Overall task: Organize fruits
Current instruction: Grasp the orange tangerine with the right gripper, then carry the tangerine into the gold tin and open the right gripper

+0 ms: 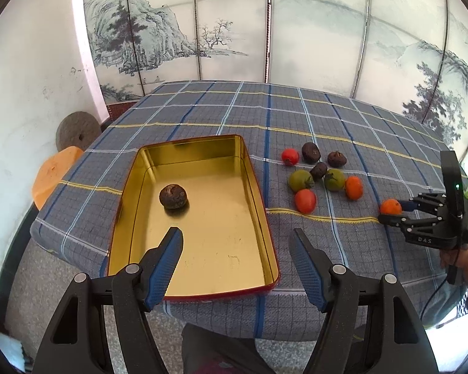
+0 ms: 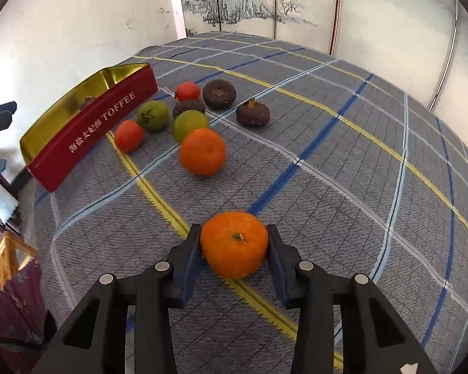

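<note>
A gold-lined red toffee tin (image 1: 259, 205) lies open on the checked tablecloth, with one dark brown fruit (image 1: 173, 196) inside. My left gripper (image 1: 235, 243) is open and empty above the tin's near end. My right gripper (image 2: 234, 243) is shut on an orange (image 2: 234, 243), just above the cloth; it also shows in the left wrist view (image 1: 390, 212). To the tin's right sits a cluster of fruit: a second orange (image 2: 202, 151), two green tomatoes (image 2: 190, 124), two red tomatoes (image 2: 129, 135) and three dark brown fruits (image 2: 252, 112).
The tin (image 2: 87, 134) shows its red side with TOFFEE lettering in the right wrist view. A painted folding screen (image 1: 265, 31) stands behind the table. An orange stool (image 1: 51, 174) and a round stone (image 1: 75, 131) sit off the table's left edge.
</note>
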Motion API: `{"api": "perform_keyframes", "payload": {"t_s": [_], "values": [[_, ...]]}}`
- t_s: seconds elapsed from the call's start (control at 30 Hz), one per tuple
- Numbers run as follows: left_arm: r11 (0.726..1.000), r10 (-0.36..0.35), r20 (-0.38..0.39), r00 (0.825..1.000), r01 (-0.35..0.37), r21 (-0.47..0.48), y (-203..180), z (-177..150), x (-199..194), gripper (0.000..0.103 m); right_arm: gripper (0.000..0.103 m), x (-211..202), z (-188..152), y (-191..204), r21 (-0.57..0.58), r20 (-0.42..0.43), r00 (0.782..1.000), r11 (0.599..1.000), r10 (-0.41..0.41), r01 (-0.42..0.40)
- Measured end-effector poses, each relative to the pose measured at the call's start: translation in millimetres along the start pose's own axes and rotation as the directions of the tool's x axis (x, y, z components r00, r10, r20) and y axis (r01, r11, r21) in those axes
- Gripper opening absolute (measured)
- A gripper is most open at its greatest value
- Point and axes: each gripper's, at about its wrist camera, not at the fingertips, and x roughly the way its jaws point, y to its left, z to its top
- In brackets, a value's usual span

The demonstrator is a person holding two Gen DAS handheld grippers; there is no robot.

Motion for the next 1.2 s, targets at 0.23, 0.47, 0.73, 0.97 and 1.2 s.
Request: {"api": "perform_keyframes", "payload": {"t_s": [0.23, 0.47, 0.73, 0.97, 1.2], "values": [[0.999, 0.028, 0.019, 0.999, -0.027, -0.039, 12, -2, -2, 0.071, 0.037, -43, 28, 47, -0.069, 0.121, 0.986, 0.992, 0.116, -0.108], [0.996, 0.058, 0.016, 0.998, -0.057, -0.075, 31, -7, -2, 0.071, 0.037, -51, 80, 114, -0.2, 0.166, 0.949, 0.952, 0.268, -0.234], [0.985, 0.144, 0.022, 0.989, -0.142, -0.095, 56, -19, -8, 0.071, 0.037, -15, 114, 181, -0.291, 0.091, 0.932, 0.904, 0.352, -0.313], [0.972, 0.2, 0.003, 0.98, -0.199, -0.122, 80, -31, -8, 0.071, 0.037, 31, 119, 218, -0.294, -0.017, 0.927, 0.884, 0.374, -0.362], [0.965, 0.227, -0.016, 0.974, -0.227, -0.131, 91, -39, -7, 0.071, 0.038, 62, 125, 235, -0.269, -0.075, 0.931, 0.891, 0.358, -0.365]]}}
